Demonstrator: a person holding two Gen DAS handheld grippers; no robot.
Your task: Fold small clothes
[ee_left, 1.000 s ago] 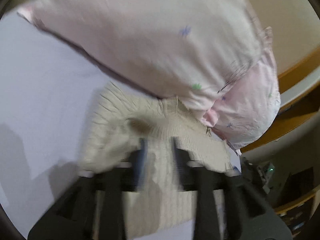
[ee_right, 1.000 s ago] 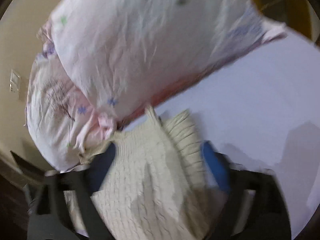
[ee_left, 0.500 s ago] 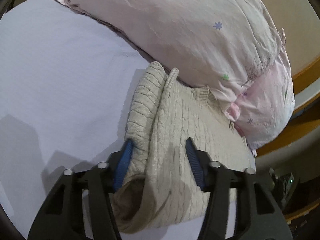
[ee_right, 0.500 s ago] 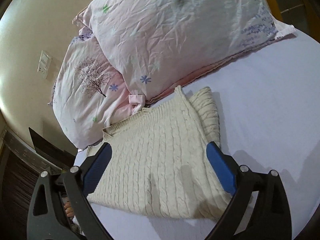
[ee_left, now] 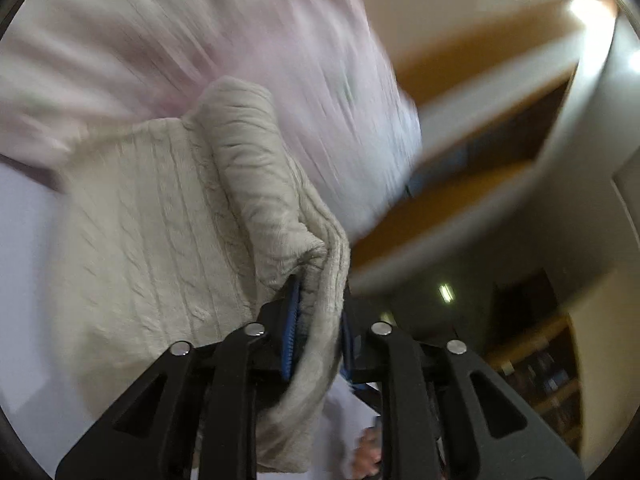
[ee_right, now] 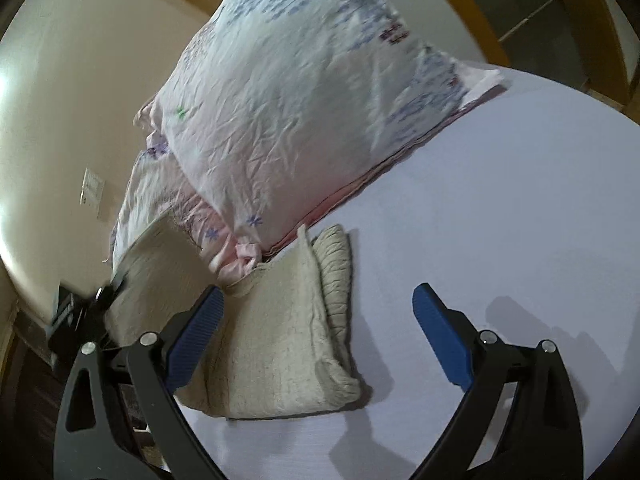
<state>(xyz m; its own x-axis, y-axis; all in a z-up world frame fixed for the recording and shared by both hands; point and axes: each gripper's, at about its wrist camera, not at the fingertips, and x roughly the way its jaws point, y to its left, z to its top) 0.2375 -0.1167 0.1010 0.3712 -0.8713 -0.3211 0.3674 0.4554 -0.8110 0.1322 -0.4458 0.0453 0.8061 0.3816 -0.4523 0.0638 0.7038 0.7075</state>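
A cream cable-knit sweater lies on the pale lilac bed sheet, next to the pillows. Its right sleeve is folded in along the body. My left gripper is shut on the sweater's left edge and lifts it, so that side stands up off the bed. The lifted flap also shows in the right wrist view, with the left gripper at its edge. My right gripper is open and empty, hovering above the sweater's right half.
Two pink floral pillows lean at the head of the bed, just behind the sweater. A wooden bed frame and a cream wall lie beyond. A dark shelf stands to the side.
My left gripper has closed on the sweater's left edge and raised it, swinging fast. My right gripper has drawn back to the right, still open.
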